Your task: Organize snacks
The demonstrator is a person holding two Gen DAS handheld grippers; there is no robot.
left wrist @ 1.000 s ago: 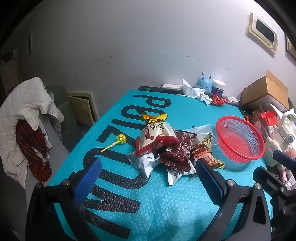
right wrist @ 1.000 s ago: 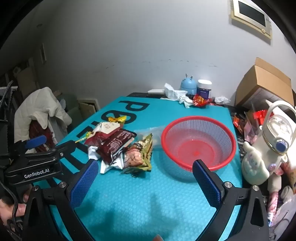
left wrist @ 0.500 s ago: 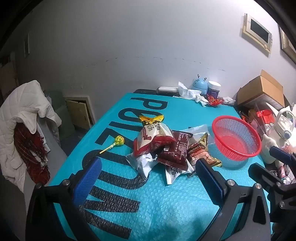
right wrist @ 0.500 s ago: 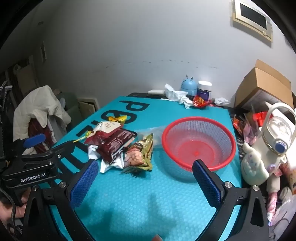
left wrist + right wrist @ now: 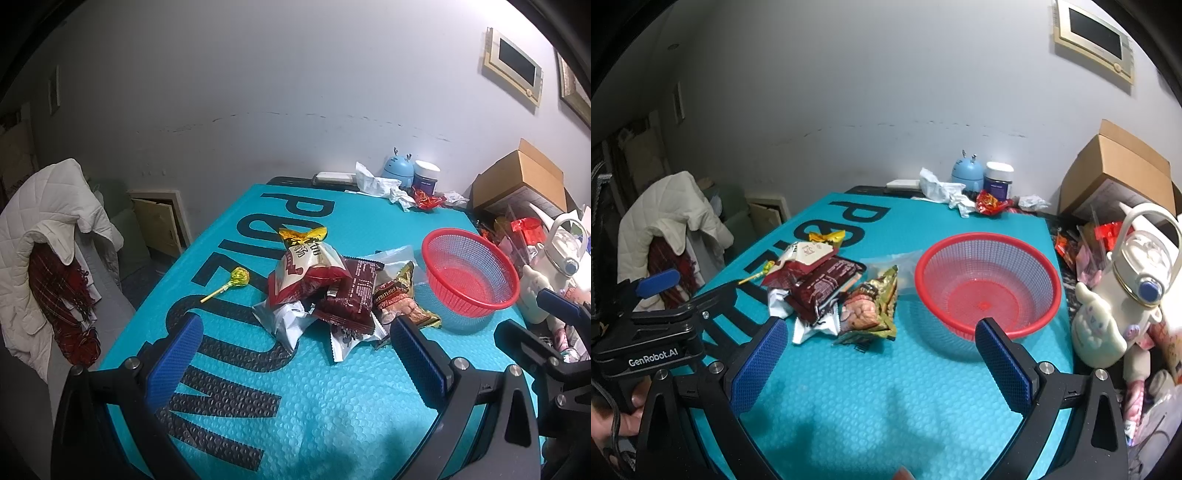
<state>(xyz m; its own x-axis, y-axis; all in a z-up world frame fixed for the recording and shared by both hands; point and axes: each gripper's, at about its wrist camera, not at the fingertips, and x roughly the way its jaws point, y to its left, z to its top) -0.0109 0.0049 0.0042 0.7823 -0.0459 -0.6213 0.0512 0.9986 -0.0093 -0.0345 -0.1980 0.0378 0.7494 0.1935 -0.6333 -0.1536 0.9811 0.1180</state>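
A pile of snack packets (image 5: 332, 291) (image 5: 827, 288) lies mid-table on the teal mat: a red-and-cream bag (image 5: 306, 269), a dark red bar (image 5: 351, 299), a gold packet (image 5: 868, 310) and silver wrappers. A yellow lollipop (image 5: 238, 278) lies apart to the left. An empty red mesh basket (image 5: 471, 273) (image 5: 988, 280) stands right of the pile. My left gripper (image 5: 295, 362) is open, hovering near the pile's front edge, holding nothing. My right gripper (image 5: 882, 365) is open in front of the basket, also empty.
A white kettle-like jug (image 5: 1137, 280) and plush toy stand at the right edge beside a cardboard box (image 5: 1115, 173). Tissues, a blue container (image 5: 967, 173), a jar and a red wrapper crowd the far edge. A chair with a white jacket (image 5: 55, 206) stands left.
Both grippers have drawn back and risen slightly, so the pile and basket look a little farther away. Nothing on the table moved.
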